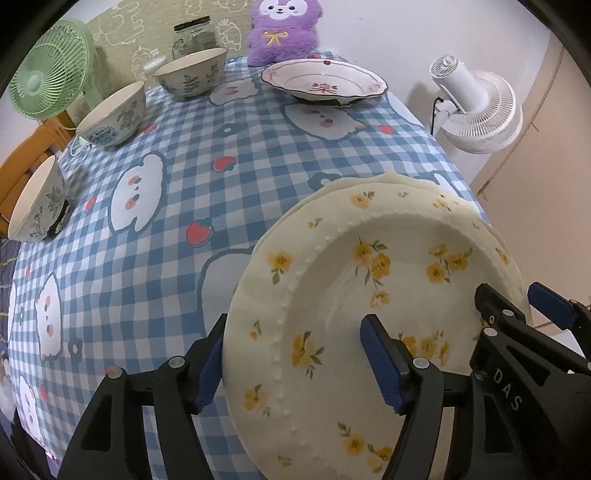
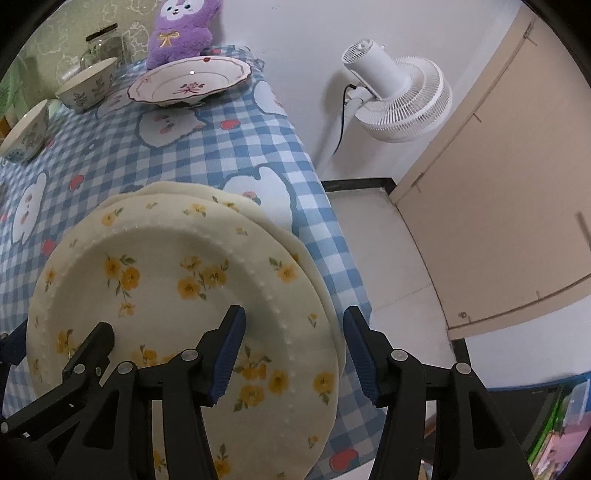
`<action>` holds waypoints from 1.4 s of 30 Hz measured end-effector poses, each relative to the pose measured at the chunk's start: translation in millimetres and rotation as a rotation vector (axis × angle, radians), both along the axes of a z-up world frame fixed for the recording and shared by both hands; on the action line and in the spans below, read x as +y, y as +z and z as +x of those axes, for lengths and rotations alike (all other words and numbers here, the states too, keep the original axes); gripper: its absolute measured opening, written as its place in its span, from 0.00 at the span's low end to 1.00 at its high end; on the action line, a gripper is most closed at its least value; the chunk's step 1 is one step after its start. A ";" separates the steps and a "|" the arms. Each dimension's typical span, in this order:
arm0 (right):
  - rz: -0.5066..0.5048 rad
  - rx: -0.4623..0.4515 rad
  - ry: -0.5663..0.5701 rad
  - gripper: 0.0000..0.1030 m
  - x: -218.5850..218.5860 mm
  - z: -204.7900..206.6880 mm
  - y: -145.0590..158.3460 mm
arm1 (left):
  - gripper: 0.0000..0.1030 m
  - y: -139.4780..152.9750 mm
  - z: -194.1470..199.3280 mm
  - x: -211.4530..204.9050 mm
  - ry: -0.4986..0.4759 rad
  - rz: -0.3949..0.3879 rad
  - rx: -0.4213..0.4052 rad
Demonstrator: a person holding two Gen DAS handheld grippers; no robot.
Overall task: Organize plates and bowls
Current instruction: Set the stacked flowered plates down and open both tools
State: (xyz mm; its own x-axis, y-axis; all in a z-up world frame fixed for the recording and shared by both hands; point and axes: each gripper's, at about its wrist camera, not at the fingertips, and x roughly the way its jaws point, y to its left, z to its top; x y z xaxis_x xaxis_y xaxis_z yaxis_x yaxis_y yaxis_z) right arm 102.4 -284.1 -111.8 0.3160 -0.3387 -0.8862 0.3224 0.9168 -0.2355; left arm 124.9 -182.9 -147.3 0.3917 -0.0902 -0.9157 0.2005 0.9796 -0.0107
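Two yellow-flowered plates sit stacked at the near right corner of the counter (image 1: 184, 155), the top plate (image 1: 369, 295) nested on the lower plate (image 2: 192, 190), whose rim peeks out at the far side and on the right. Each gripper straddles an opposite edge of the top plate, which suits a two-handed set-down or lift of a wide, shallow dish that one pair of fingers could not balance. The left gripper (image 1: 295, 362) has one finger outside the plate's left rim and the other over the plate's well; its fingers stand fairly wide and do not appear to be pressing the rim. The right gripper (image 2: 293, 354) mirrors this on the right rim, one finger over the plate and the other hanging outside past the counter's edge, with a clear gap at the outer finger, so it too looks loose rather than clamped. By my judgement the stacking of this pair is done or nearly so. Counted: two flowered plates here, one pink-trimmed plate (image 1: 325, 79) alone at the far end before a purple plush toy (image 1: 282, 29), and three patterned bowls, the far bowl (image 1: 192, 72), the middle bowl (image 1: 114, 114) and the near bowl (image 1: 37, 201), strung along the left side, well apart and not yet nested.
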 end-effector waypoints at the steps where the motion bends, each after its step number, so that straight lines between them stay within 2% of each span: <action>1: 0.002 -0.002 0.006 0.57 -0.6 1.2 0.4 | 0.69 0.0 0.9 -0.4 0.008 0.002 0.000; 14: 0.053 -0.027 0.061 0.57 -13.8 11.3 2.5 | 0.77 -2.2 7.5 -7.9 0.107 0.029 0.001; 21: 0.146 -0.053 0.132 0.57 -19.1 15.9 13.8 | 0.77 -1.1 12.0 -7.1 0.139 0.027 0.036; 34: 0.215 -0.112 0.243 0.58 -12.4 25.5 55.2 | 0.78 42.5 8.0 -12.3 0.166 0.025 -0.050; 42: 0.244 -0.164 0.265 0.65 -11.1 27.0 86.9 | 0.78 76.9 7.9 -15.2 0.161 0.022 -0.119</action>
